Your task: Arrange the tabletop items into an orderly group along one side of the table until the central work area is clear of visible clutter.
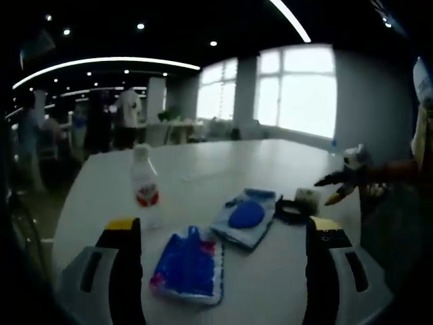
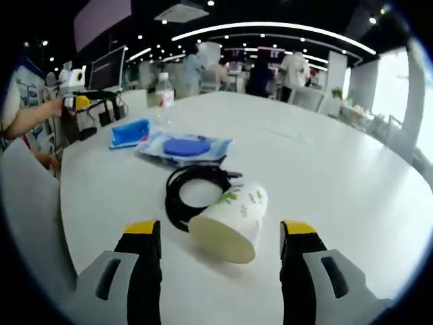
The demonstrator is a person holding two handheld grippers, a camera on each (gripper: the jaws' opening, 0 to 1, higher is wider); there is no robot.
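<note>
Left gripper (image 1: 223, 247): we see its two yellow-tipped jaws spread wide apart over the near edge of the white worktop (image 1: 223, 169), with nothing between them but the surface and the blue packet.
Bottle (image 1: 145, 183): we find a clear bottle with a red label standing upright toward the left edge of the worktop, beyond the left jaw.
Blue packet (image 1: 188, 265): it lies flat near the worktop's near edge, between our left gripper's jaws and closer to the left one.
Pouch with blue disc (image 1: 245, 215): a clear pouch with a round blue item inside lies flat just beyond the packet, to its right.
Black cable (image 2: 193, 193): we see it coiled on the worktop, touching the cup's side; in the left gripper view it sits just right of the pouch.
Paper cup (image 2: 233, 220): a white cup with a leaf print lies on its side, its mouth turned toward our right gripper, between that gripper's jaws but not gripped.
Right gripper (image 2: 220, 247): its jaws stand wide open, either side of the cup without touching it.
</note>
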